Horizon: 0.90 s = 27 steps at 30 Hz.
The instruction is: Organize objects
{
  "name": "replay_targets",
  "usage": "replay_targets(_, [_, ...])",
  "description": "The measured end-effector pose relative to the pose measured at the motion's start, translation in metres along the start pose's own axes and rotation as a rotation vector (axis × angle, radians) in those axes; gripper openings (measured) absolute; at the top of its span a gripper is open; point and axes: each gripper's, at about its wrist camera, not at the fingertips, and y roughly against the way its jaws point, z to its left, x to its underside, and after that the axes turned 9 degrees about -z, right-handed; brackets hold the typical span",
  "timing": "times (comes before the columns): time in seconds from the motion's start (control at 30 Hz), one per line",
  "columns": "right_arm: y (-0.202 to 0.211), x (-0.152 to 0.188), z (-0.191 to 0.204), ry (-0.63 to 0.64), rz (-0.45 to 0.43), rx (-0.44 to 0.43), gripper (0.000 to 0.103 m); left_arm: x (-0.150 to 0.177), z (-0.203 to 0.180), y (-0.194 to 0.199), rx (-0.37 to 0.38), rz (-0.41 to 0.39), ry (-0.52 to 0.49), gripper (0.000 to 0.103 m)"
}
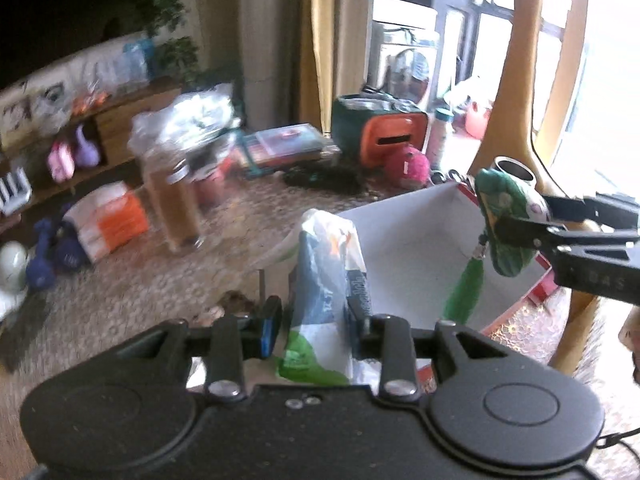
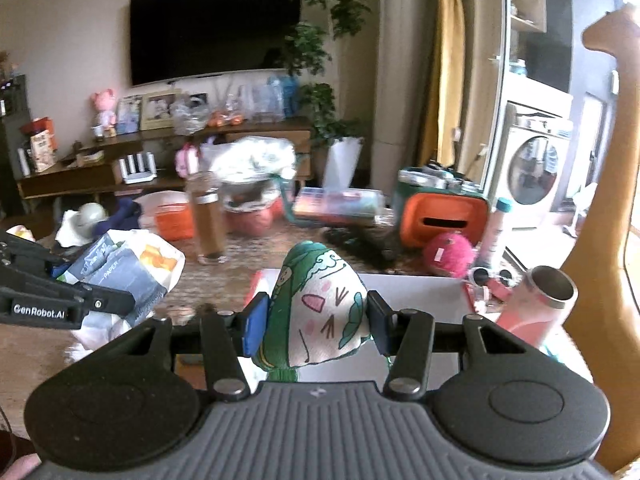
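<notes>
1. My left hand-held gripper [image 1: 316, 326] is pinching a soft plastic tissue pack [image 1: 328, 280], which hangs in the air just beside the near-left edge of the open white box [image 1: 420, 248]. I think the film could slide out of the pads, because the pack is limp and gripped low on its body.

2. My right hand-held gripper [image 2: 318, 320] is pressed onto a green-and-white stuffed toy [image 2: 320, 308], held above the right side of the box. Its green tassel [image 1: 466, 284] dangles into the box; I judge it could snag on the box wall if I pull sideways.

3. Both loads are close over the same box. If I lower both together, the two tools may knock each other, or the pack may land on the toy.

4. A pink steel-rimmed cup [image 2: 540, 300] lies tipped just beside the right edge of the box. A wide swing of my right tool could push it away.

5. The left view is blurred, so I cannot tell exactly how the pack stands against the box rim; releasing too soon may drop it outside, on the worktop [image 1: 224, 220].

6. The tall brown jar [image 2: 208, 220] stands well behind the box, so I see little danger there.
</notes>
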Motion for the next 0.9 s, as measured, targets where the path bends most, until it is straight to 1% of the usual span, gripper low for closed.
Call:
replay_targets(0.03, [-0.002, 0.001, -0.006, 0.002, 0.004, 0.011, 0.051, -0.002, -0.009, -0.007, -0.008, -0.004, -0.028, 0.032])
replay_targets(0.1, [-0.008, 0.005, -0.018, 0.006, 0.017, 0.039, 0.051, -0.007, -0.021, -0.021, -0.011, 0.002, -0.049, 0.031])
replay_targets(0.2, [-0.017, 0.012, -0.035, 0.005, 0.038, 0.064, 0.051, -0.013, -0.036, -0.041, 0.012, 0.01, -0.05, 0.031])
replay_targets(0.27, [-0.025, 0.017, -0.044, 0.004, 0.052, 0.081, 0.051, -0.014, -0.047, -0.055, 0.03, 0.016, -0.068, 0.031])
replay_targets(0.37, [-0.036, 0.027, -0.056, -0.005, 0.084, 0.098, 0.051, -0.013, -0.056, -0.076, 0.02, 0.06, -0.092, 0.03])
replay_targets(0.43, [-0.044, 0.034, -0.062, -0.013, 0.107, 0.101, 0.051, -0.008, -0.045, -0.079, 0.039, 0.078, -0.048, 0.03])
replay_targets(0.5, [-0.05, 0.04, -0.068, -0.031, 0.129, 0.097, 0.051, -0.002, -0.031, -0.079, 0.037, 0.097, -0.022, 0.032])
replay_targets(0.6, [-0.055, 0.047, -0.071, -0.015, 0.144, 0.095, 0.051, 0.005, -0.012, -0.076, -0.007, 0.112, -0.038, 0.033])
replay_targets(0.73, [-0.062, 0.053, -0.072, -0.022, 0.156, 0.088, 0.051, 0.016, 0.007, -0.079, -0.027, 0.158, -0.044, 0.036])
replay_targets(0.8, [-0.065, 0.056, -0.071, -0.024, 0.162, 0.087, 0.051, 0.025, 0.01, -0.085, -0.006, 0.184, -0.07, 0.041])
replay_targets(0.87, [-0.066, 0.058, -0.069, -0.024, 0.169, 0.087, 0.051, 0.036, 0.013, -0.089, 0.028, 0.214, -0.09, 0.051])
replay_targets(0.9, [-0.066, 0.059, -0.068, -0.022, 0.173, 0.087, 0.051, 0.041, 0.013, -0.091, 0.041, 0.226, -0.108, 0.053])
